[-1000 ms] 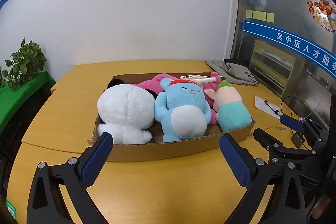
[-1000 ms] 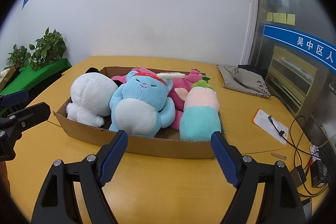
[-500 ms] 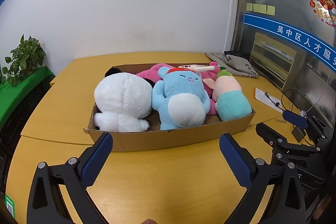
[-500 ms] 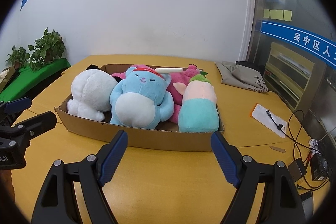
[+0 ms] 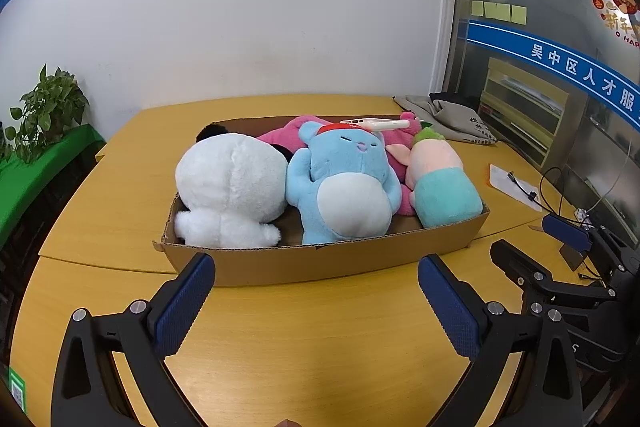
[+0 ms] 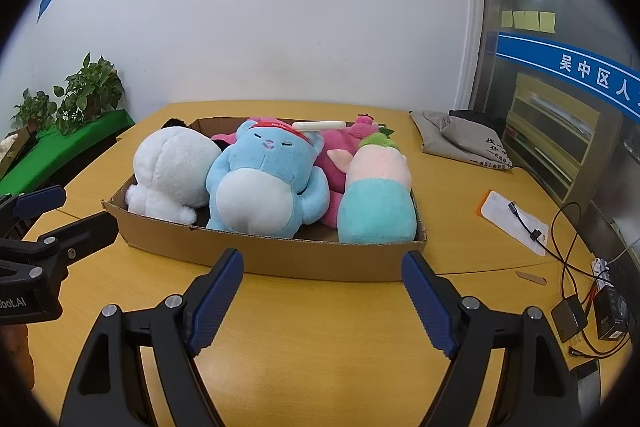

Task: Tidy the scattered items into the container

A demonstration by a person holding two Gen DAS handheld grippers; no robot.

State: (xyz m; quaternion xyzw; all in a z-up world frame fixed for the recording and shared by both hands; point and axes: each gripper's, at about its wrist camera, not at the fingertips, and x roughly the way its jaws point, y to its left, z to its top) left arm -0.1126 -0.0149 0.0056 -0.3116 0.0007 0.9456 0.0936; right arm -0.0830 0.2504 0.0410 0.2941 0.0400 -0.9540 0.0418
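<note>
A shallow cardboard box (image 5: 320, 263) (image 6: 280, 255) sits on the yellow table. Inside lie a white plush (image 5: 230, 187) (image 6: 172, 171), a blue plush with a red headband (image 5: 344, 183) (image 6: 264, 183), a pink plush (image 5: 400, 143) (image 6: 340, 155) behind it, and a pink and teal plush (image 5: 444, 183) (image 6: 376, 195). A white flat item (image 5: 376, 123) (image 6: 318, 125) rests on top of the toys. My left gripper (image 5: 316, 267) stands open just before the box's near wall, with nothing between its blue pads. My right gripper (image 6: 322, 265) is open the same way, also empty.
A grey cloth bag (image 5: 452, 119) (image 6: 460, 139) lies at the table's back right. A white paper with a cable (image 6: 516, 221) and black chargers (image 6: 592, 311) sit at the right edge. Potted plants (image 6: 88, 95) on a green ledge stand to the left.
In both views the box sits slightly farther from the fingers and higher in the picture than a second ago. Both grippers stay open and empty.
</note>
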